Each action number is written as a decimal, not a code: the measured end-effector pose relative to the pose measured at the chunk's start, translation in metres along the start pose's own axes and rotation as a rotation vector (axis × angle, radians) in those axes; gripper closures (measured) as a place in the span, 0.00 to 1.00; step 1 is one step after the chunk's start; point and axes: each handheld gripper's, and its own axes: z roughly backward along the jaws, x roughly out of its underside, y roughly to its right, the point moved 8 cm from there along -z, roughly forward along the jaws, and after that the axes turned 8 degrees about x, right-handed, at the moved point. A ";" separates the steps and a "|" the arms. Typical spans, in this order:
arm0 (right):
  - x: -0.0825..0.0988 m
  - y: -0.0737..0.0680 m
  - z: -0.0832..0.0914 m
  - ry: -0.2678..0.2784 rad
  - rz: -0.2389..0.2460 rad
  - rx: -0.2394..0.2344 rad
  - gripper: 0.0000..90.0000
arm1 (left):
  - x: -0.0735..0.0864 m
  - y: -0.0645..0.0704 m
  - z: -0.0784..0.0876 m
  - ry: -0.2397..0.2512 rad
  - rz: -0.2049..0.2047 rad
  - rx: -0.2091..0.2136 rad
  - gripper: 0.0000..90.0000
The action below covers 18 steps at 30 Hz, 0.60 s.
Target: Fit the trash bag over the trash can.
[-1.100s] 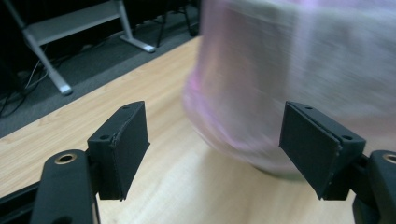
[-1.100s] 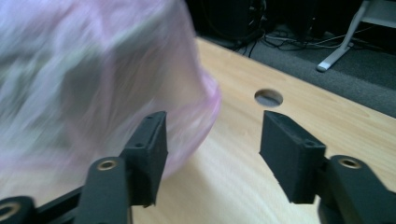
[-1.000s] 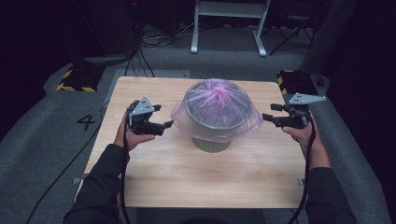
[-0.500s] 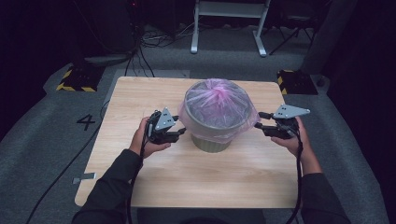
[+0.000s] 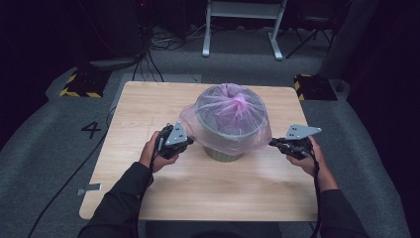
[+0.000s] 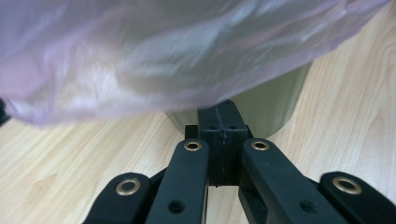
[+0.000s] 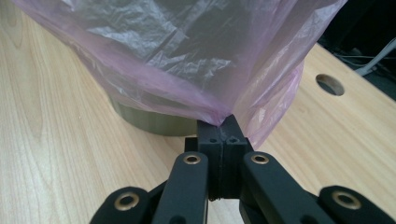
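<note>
A light wooden table [image 5: 148, 104] carries a grey-green bin [image 5: 224, 151] near its centre, lined with a pink plastic bag [image 5: 230, 116] knotted over the bin's top and draped down past its rim. The left gripper [image 5: 187, 142] sits at the bin's left side, jaws having just closed, tips together under the bag's hem; whether film is caught cannot be told. The right gripper [image 5: 271, 142], right of the bin, has likewise just closed, pinching the bag's lower edge.
</note>
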 end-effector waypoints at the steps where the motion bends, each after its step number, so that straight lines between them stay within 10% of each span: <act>1: 0.000 0.000 0.000 0.000 0.000 0.000 1.00 | 0.001 -0.001 0.000 0.005 0.010 0.010 1.00; 7: 0.006 0.003 -0.002 -0.003 -0.032 -0.006 1.00 | 0.003 -0.006 0.007 0.092 0.083 0.038 0.94; 8: 0.006 0.003 -0.003 -0.003 -0.034 -0.003 1.00 | 0.003 -0.007 0.008 0.100 0.102 0.042 0.64; 9: 0.006 0.003 -0.003 -0.003 -0.034 -0.003 1.00 | 0.003 -0.010 0.009 0.113 0.137 0.026 0.64; 12: 0.005 0.006 -0.002 0.007 -0.049 0.015 0.98 | 0.006 -0.024 0.019 0.129 0.231 -0.086 0.20; 18: 0.004 0.006 -0.004 -0.001 -0.043 0.038 0.94 | -0.006 -0.023 0.032 0.171 0.145 -0.118 0.17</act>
